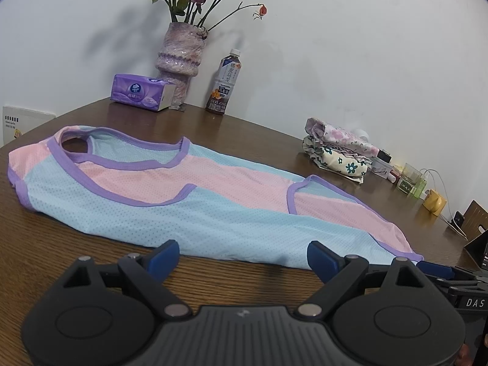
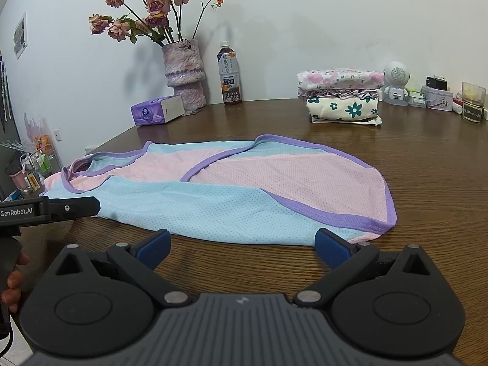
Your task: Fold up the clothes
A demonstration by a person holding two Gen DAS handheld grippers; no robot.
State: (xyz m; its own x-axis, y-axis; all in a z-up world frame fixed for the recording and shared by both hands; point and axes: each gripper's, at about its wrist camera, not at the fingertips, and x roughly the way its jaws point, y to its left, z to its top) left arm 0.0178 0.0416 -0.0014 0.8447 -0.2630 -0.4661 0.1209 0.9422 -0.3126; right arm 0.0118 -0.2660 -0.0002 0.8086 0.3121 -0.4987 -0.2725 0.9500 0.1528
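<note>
We see a pink, light-blue and purple-trimmed mesh garment [image 1: 195, 201] spread flat across the middle of the brown wooden table [image 1: 244, 277], its neck opening toward the left of both frames and its hem toward the right. In the lower part of the left wrist view, the left gripper [image 1: 243, 257] has its jaws spread wide and released, its 2 blue pads just short of the garment's near edge with nothing between them. In the right wrist view the right gripper [image 2: 242, 246] looks the same: jaws apart, gripping nothing, the right-hand pad close by the garment's hem. At the left edge of that view a black gripper body reads "GenRobot.AI", with fingers [image 2: 12, 286] of a hand below it; at the right edge of the left wrist view another black part shows "DAS". Along the wall at the upper middle, a purple tissue pack [image 2: 157, 111] lies beside a fuzzy pinkish vase [image 2: 184, 73] of dried roses [image 2: 143, 15], and a bottle [image 2: 229, 74] whose label reads "OOLONG" along with Chinese characters. To the upper right sits a stack of folded floral clothes [image 2: 341, 96], then a small white round-headed figure [image 2: 395, 82], a tin [image 2: 436, 97] and a glass [image 2: 473, 100]; their lettering is too small to read.
</note>
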